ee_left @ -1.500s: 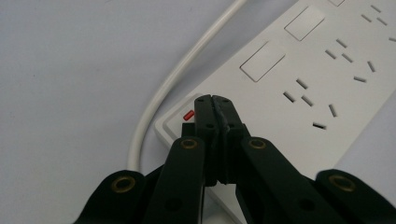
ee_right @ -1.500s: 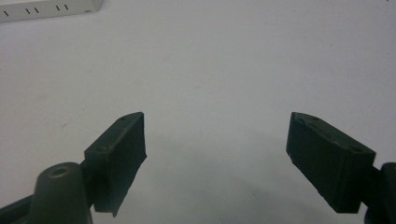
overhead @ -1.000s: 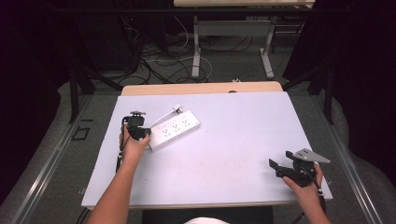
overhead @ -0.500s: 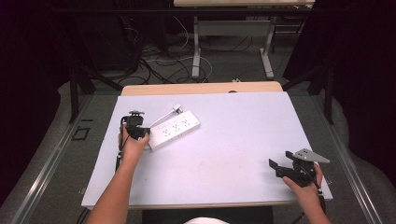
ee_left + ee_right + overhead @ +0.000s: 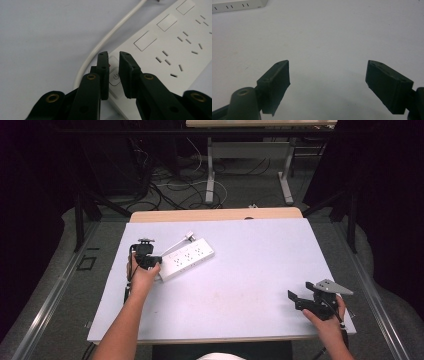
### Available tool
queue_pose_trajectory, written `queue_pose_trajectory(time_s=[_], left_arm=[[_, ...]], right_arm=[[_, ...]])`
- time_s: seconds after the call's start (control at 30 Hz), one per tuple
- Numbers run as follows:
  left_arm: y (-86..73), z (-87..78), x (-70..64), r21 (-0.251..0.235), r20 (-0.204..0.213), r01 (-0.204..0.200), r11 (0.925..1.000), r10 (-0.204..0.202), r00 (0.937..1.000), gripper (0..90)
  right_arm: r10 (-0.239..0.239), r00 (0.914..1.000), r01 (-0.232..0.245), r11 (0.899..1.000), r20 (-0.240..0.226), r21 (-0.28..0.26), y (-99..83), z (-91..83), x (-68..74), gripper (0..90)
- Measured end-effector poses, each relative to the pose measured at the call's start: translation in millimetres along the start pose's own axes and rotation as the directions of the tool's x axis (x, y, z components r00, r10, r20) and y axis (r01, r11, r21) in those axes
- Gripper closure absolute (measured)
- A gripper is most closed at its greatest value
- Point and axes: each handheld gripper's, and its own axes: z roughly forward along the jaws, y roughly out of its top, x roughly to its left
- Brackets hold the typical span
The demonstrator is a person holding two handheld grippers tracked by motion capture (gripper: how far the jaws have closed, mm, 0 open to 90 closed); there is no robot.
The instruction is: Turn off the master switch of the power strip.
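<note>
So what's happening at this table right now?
A person works with two hand-held grippers. The left gripper, jaws nearly closed, sits right over the power button at the end of a white power strip, though contact can't be confirmed. The right gripper waits open above the bare table, well away from the strip.

Left gripper: two black jaws with flat rectangular pads, small dark screws near the tips, brass-coloured rivets at the linkage joints; black body with a black cable trailing back. Right gripper: black jaws with blocky pads, rounded grey boss at the base, grey three-cornered plate on top. Forearms bare, no sleeves
</note>
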Motion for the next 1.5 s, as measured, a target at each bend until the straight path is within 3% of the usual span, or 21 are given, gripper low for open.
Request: queue_pose_trajectory(time_s=[0.33,0.43,0.73,1.03,1.5], left_arm=[[1.5,-4.9,4.3,-0.028,-0.001,-0.001,0.9996,0.001,1.0000,71.6],[1.8,-7.2,5.4,-0.030,0.008,0.014,0.9995,-0.014,0.9999,69.5],[2.0,-10.9,6.7,-0.053,0.027,0.010,0.9985,-0.008,0.9996,60.8],[3.4,-14.4,5.7,-0.092,0.005,-0.035,0.9952,0.035,0.9994,47.3],[3.3,-17.4,-0.2,-0.107,-0.037,-0.101,0.9891,0.098,0.9945,45.6]], right_arm=[[0.006,1.0000,-0.006,1.000,0.004,0.000,0.1,-0.3,0.1,19.1],[0.009,0.9999,-0.009,1.000,0.005,-0.011,-0.5,0.4,0.3,19.1],[0.003,1.0000,-0.003,1.000,0.004,-0.001,0.0,-0.5,0.4,19.1],[-0.001,1.0000,0.001,1.000,0.002,-0.012,0.3,-0.9,1.0,19.1],[-0.011,0.9999,0.012,1.000,0.008,-0.019,-0.5,-0.5,0.9,19.2]])
